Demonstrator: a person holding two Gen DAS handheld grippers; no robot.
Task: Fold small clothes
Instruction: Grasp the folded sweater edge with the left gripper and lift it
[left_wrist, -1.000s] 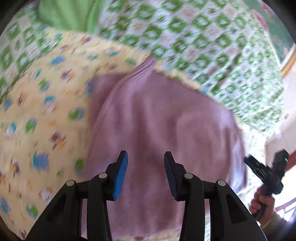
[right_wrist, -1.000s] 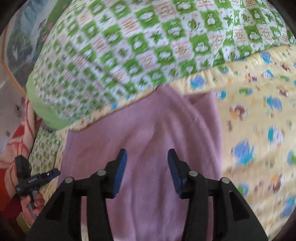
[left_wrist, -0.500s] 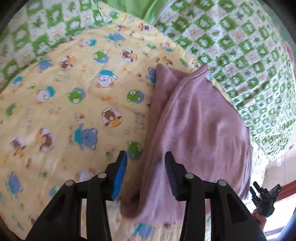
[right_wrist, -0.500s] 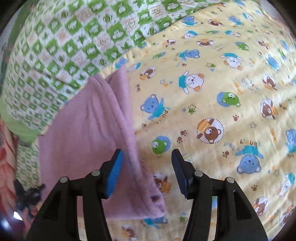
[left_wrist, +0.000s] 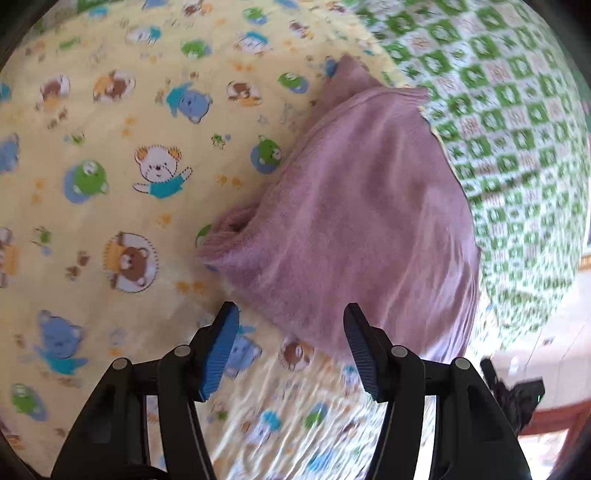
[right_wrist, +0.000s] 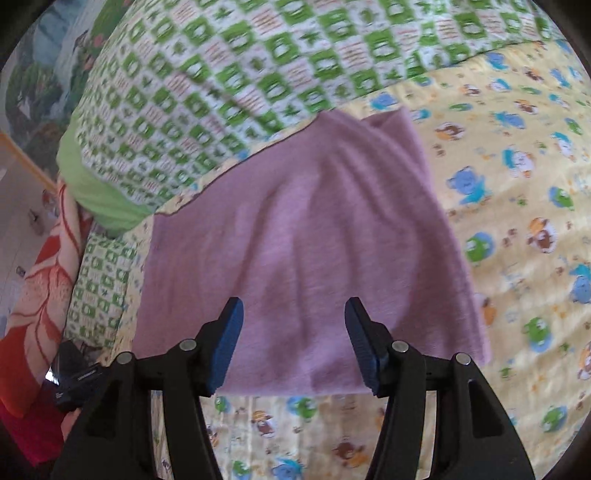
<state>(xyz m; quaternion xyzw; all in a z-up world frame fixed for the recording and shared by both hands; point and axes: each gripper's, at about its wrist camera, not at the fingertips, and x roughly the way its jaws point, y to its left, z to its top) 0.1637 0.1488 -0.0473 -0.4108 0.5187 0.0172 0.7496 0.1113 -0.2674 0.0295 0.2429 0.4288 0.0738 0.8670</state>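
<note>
The purple garment lies folded on the yellow bear-print sheet of the bed, its far edge against the green checked quilt. The left tool, jaws just widened, and the right tool are both released, nothing between them. A careless pinch may catch the sheet too, or drag the loose near corner and undo the fold.

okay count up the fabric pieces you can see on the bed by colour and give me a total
Purple garment: 1
Yellow bear-print sheet: 1
Green-and-white checked blanket: 1
Red-and-cream floral cloth at the bed's edge: 1
Total: 4
</note>
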